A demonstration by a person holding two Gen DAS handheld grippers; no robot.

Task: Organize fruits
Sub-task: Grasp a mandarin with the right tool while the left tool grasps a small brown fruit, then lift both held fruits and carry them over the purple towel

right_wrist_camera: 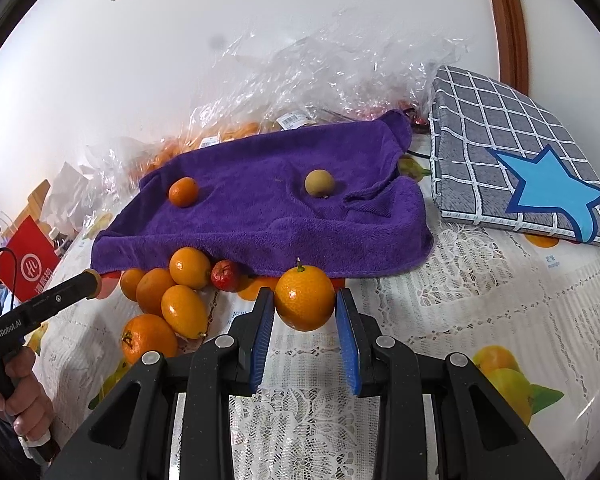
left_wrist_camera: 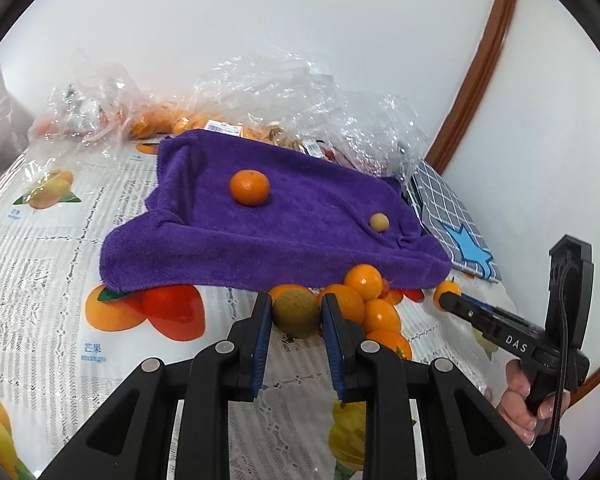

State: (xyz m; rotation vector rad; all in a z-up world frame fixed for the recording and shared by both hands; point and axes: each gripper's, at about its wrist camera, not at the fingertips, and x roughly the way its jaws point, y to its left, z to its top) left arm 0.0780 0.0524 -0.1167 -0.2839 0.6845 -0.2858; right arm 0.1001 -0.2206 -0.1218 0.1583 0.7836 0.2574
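Right gripper (right_wrist_camera: 305,312) fingers (right_wrist_camera: 262,326) clamped on orange kumquat (right_wrist_camera: 305,298), stem up. Beyond fingertips: purple towel (right_wrist_camera: 260,220) bearing small orange (right_wrist_camera: 183,192) and tan round fruit (right_wrist_camera: 319,183). Left of fingers: kumquat pile (right_wrist_camera: 172,296) with red fruit (right_wrist_camera: 225,275). Far left: left gripper (right_wrist_camera: 94,282), hand-held. Right, beyond fingers: checked cushion (right_wrist_camera: 500,128) on table (right_wrist_camera: 440,280).

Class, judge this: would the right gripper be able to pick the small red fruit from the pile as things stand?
Probably not: the right gripper is shut on an orange kumquat, so the red fruit is out until that is put down.
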